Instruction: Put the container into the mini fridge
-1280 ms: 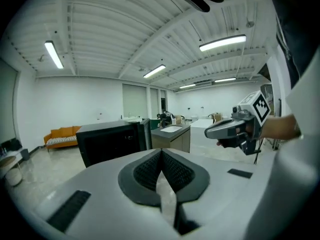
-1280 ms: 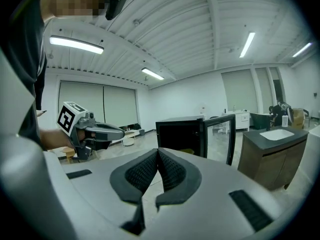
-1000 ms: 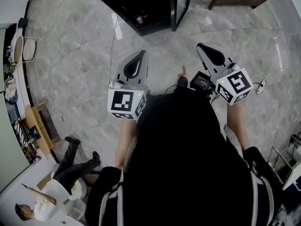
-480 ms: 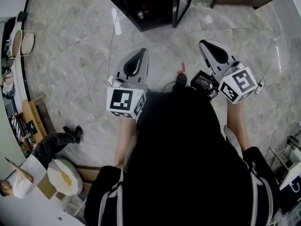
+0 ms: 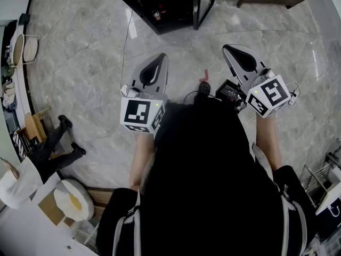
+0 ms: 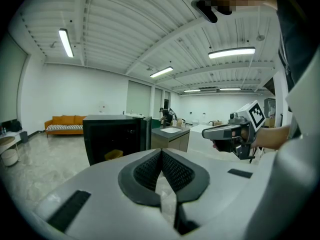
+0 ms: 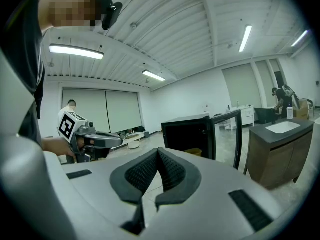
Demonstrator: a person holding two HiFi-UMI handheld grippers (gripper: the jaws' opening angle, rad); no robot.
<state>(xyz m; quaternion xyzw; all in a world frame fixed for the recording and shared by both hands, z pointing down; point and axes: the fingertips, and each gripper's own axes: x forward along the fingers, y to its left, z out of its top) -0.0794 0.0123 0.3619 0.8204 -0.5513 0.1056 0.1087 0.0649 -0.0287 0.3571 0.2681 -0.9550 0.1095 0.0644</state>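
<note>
Head view: the left gripper (image 5: pixel 153 72) and right gripper (image 5: pixel 238 60) hover over the grey marble floor (image 5: pixel 80 63), barely moved in the past second, while the black mini fridge (image 5: pixel 176 4) has slid toward the far edge. Left gripper view: jaws pressed together, empty; a yellow container (image 6: pixel 114 154) sits inside the fridge, far left. Right gripper view: jaws likewise closed on nothing, glass door (image 7: pixel 235 134) open; placement looks done, the person apparently backing off

No readable text, labels or numbers anywhere.
</note>
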